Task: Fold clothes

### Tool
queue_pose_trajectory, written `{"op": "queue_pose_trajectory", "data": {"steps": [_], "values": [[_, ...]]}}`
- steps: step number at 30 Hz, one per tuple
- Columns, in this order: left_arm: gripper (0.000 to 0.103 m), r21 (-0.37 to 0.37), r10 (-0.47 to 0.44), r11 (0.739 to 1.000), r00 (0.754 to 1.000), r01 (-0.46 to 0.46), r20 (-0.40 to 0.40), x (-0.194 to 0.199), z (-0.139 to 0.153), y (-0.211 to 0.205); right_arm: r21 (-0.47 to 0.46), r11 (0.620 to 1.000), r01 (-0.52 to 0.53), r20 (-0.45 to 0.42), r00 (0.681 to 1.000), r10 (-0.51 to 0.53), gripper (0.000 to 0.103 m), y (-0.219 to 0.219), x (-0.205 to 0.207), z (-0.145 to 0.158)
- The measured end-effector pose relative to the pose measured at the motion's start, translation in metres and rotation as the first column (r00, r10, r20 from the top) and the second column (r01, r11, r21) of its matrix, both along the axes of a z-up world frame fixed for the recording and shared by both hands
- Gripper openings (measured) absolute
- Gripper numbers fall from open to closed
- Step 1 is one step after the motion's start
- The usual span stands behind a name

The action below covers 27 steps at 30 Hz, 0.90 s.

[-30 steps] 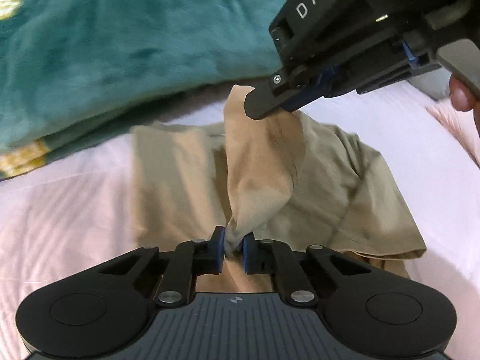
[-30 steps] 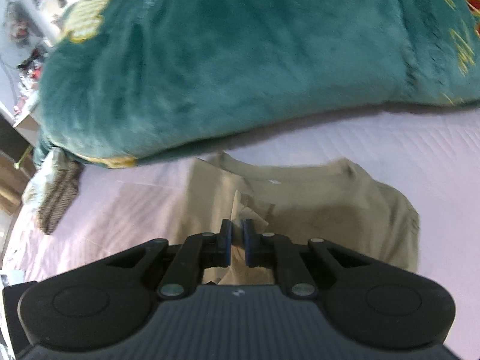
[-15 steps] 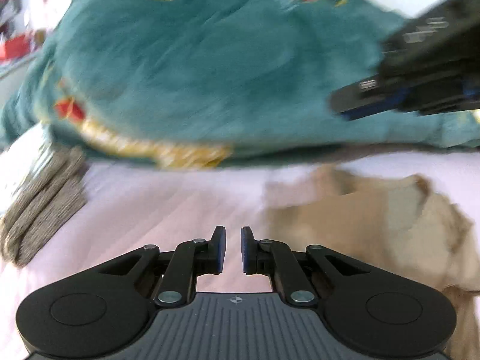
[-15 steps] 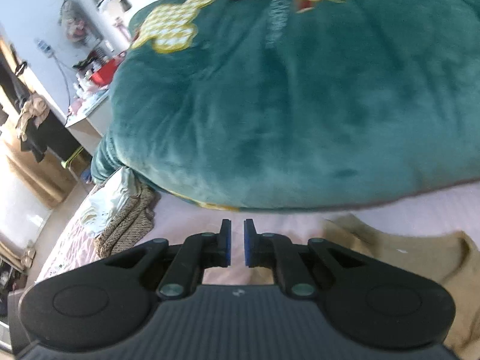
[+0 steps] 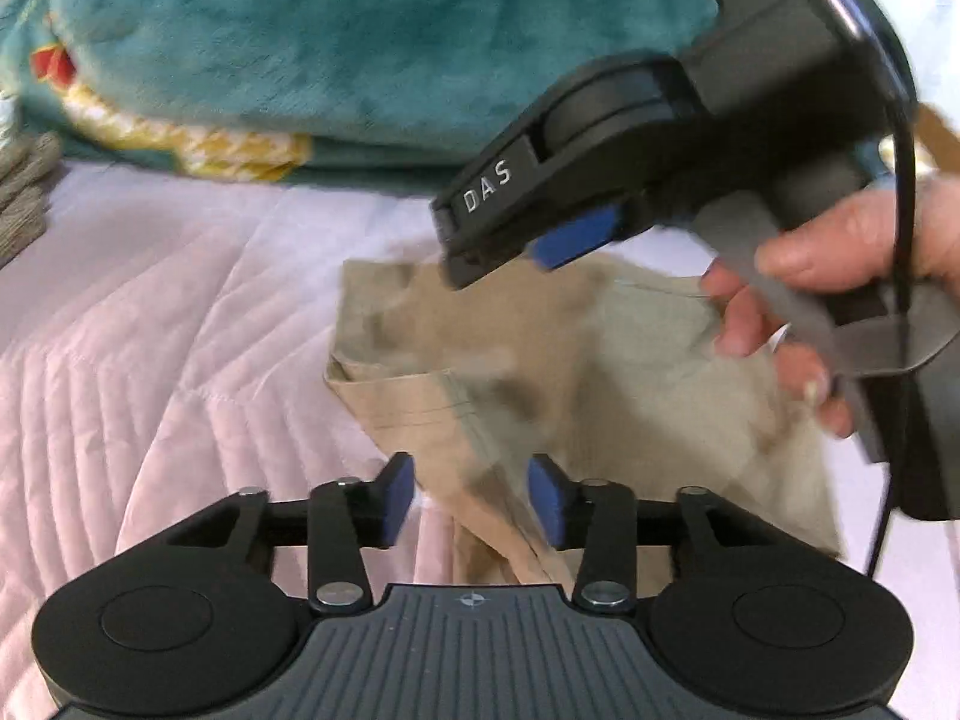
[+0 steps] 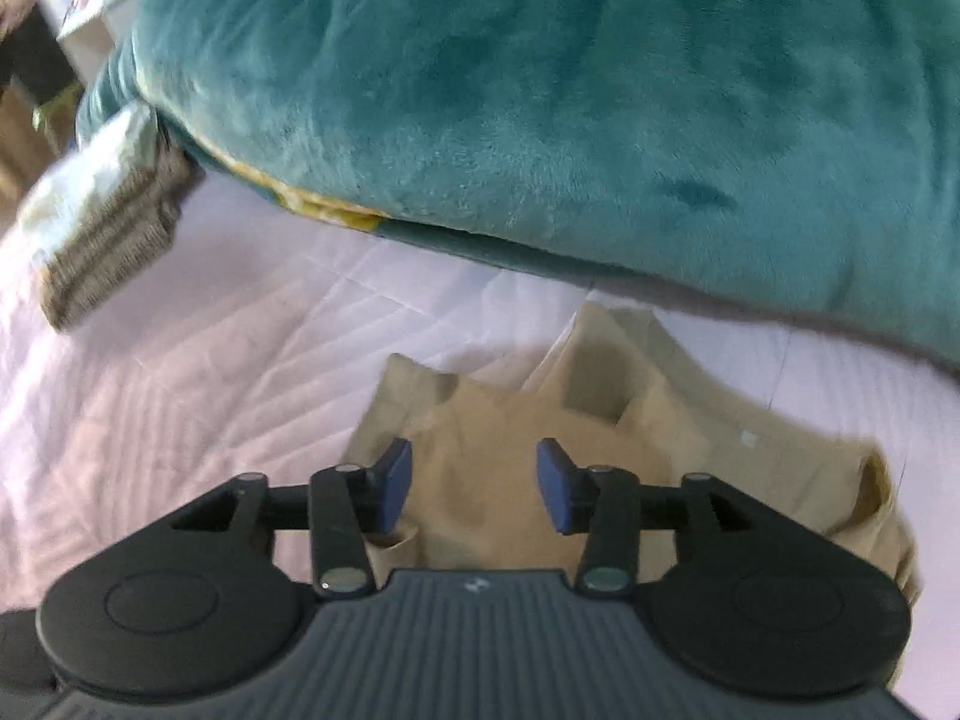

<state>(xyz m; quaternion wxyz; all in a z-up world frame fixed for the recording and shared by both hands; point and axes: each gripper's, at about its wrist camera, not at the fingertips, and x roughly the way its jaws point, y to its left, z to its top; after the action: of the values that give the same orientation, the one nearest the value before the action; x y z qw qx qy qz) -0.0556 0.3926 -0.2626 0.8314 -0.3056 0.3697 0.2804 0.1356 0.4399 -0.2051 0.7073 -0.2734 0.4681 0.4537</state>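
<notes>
A tan T-shirt (image 5: 588,372) lies rumpled and partly folded on the pink quilted bedspread (image 5: 150,360). My left gripper (image 5: 471,501) hovers over its near edge, jaws opening, with cloth seen between the blue pads but not pressed by them. The right gripper's body crosses the left wrist view above the shirt, gripped by a hand (image 5: 798,294). In the right wrist view the right gripper (image 6: 474,486) hangs over the shirt (image 6: 600,420), jaws opening, its pads apart and clear of the fabric below.
A big teal plush blanket (image 6: 540,90) is heaped along the far side of the bed, just beyond the shirt. A folded grey knit stack (image 6: 102,228) sits at the far left. Pink bedspread (image 6: 180,360) lies bare to the left of the shirt.
A second ago both grippers were shut on the raised shirt. They let go, swung away to the left, and now hang over the dropped shirt with jaws apart.
</notes>
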Motion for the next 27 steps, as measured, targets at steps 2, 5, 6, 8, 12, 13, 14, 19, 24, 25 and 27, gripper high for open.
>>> {"op": "queue_pose_trajectory", "data": {"steps": [2, 5, 6, 8, 12, 13, 14, 19, 24, 25, 27], "values": [[0.05, -0.017, 0.088, 0.996, 0.996, -0.088, -0.029, 0.004, -0.005, 0.005, -0.041, 0.998, -0.048, 0.031, 0.998, 0.049, 0.049, 0.008, 0.006, -0.009], [0.056, 0.004, 0.102, 0.995, 0.99, -0.103, -0.095, 0.023, -0.016, 0.009, -0.08, 0.991, -0.109, 0.069, 0.991, 0.115, 0.051, 0.017, 0.012, -0.021], [0.06, 0.008, 0.084, 0.996, 0.989, -0.084, -0.122, 0.028, -0.021, 0.01, -0.098, 0.987, -0.125, 0.077, 0.988, 0.132, 0.053, 0.02, 0.014, -0.027], [0.067, 0.019, 0.054, 0.998, 0.986, -0.052, -0.158, 0.034, -0.028, 0.01, -0.154, 0.977, -0.146, 0.046, 0.987, 0.155, 0.055, 0.028, 0.017, -0.045], [0.069, 0.065, 0.057, 0.997, 0.984, -0.047, -0.168, 0.039, -0.028, 0.009, -0.131, 0.985, -0.111, 0.017, 0.993, 0.114, 0.052, 0.024, 0.02, -0.054], [0.057, 0.065, 0.075, 0.996, 0.987, -0.066, -0.141, 0.035, -0.028, 0.011, -0.117, 0.988, -0.101, 0.011, 0.995, 0.103, 0.041, 0.021, 0.021, -0.053], [0.043, 0.065, 0.096, 0.994, 0.99, -0.09, -0.107, 0.029, -0.027, 0.014, -0.109, 0.989, -0.101, 0.011, 0.995, 0.103, 0.029, 0.019, 0.02, -0.051], [0.007, 0.014, 0.116, 0.993, 0.993, -0.115, -0.015, 0.01, -0.028, 0.028, -0.049, 0.991, -0.127, 0.022, 0.991, 0.128, 0.007, 0.01, 0.015, -0.031], [0.006, 0.057, 0.124, 0.99, 0.988, -0.13, 0.093, -0.007, -0.016, 0.027, -0.024, 0.988, -0.154, 0.057, 0.986, 0.155, 0.007, 0.013, 0.009, -0.01], [0.006, 0.073, 0.128, 0.988, 0.986, -0.136, 0.103, -0.01, -0.011, 0.029, -0.016, 0.987, -0.159, 0.064, 0.985, 0.16, 0.007, 0.015, 0.008, -0.006], [0.006, 0.104, 0.142, 0.983, 0.983, -0.154, 0.115, -0.016, -0.001, 0.034, 0.007, 0.985, -0.17, 0.066, 0.983, 0.169, 0.007, 0.022, 0.008, 0.004]]}}
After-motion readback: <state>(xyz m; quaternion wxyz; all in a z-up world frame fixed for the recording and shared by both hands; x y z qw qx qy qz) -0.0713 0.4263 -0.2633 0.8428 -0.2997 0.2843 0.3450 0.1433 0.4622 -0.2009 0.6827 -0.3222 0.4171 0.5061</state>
